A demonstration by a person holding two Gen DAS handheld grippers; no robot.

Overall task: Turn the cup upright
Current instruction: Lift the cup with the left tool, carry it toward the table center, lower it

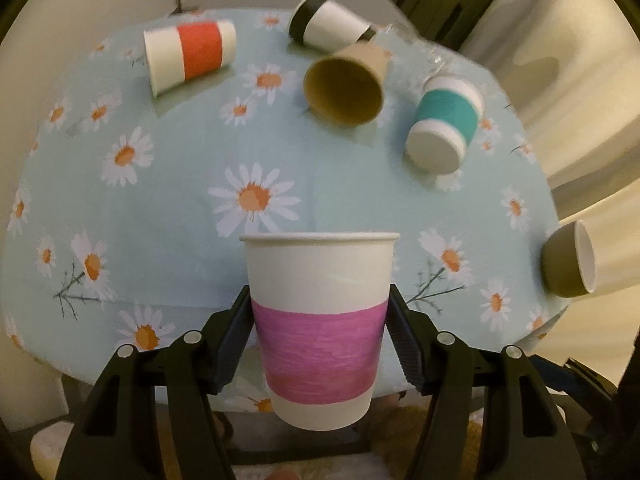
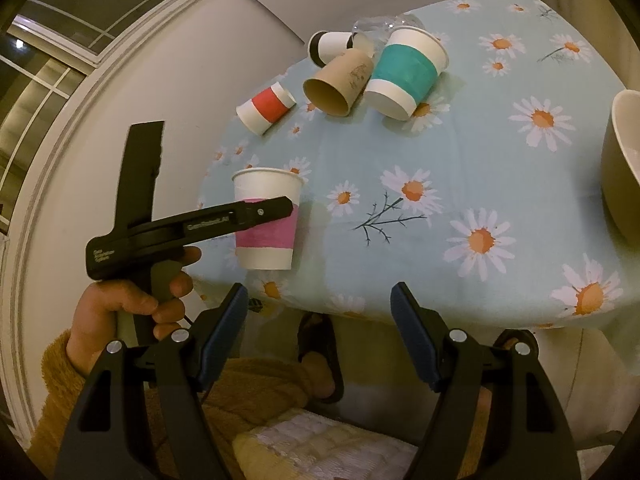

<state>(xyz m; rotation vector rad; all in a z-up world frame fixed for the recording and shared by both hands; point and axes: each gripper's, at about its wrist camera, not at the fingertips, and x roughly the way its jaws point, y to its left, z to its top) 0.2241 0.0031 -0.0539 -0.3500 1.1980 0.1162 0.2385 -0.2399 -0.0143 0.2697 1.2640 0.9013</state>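
Nearest in the left wrist view, the left gripper (image 1: 320, 344) is clamped on the pink-banded cup (image 1: 320, 320), its pads pressing the band from either side. The cup stands mouth up and upright between them, and it appears to hang at the near edge of the daisy tablecloth (image 1: 180, 208) rather than rest on it; whether its base touches anything I cannot tell. So the turning itself looks done for this cup, and what is left, by my judgement, is to set it down on the cloth and let go.

From the right wrist view, the person's left hand (image 2: 132, 304) grips the tool's handle low at the near left, the tool reaching level toward the cup from the side. The right gripper (image 2: 318, 332) holds nothing, jaws wide, hovering off the table's near edge.

Farther back, several cups lie on their sides: a teal-banded cup (image 1: 444, 124), a brown cup (image 1: 344, 84), a red-banded cup (image 1: 188, 56) and a black-rimmed cup (image 1: 328, 22) at the far side. Those, it seems, are not yet righted.
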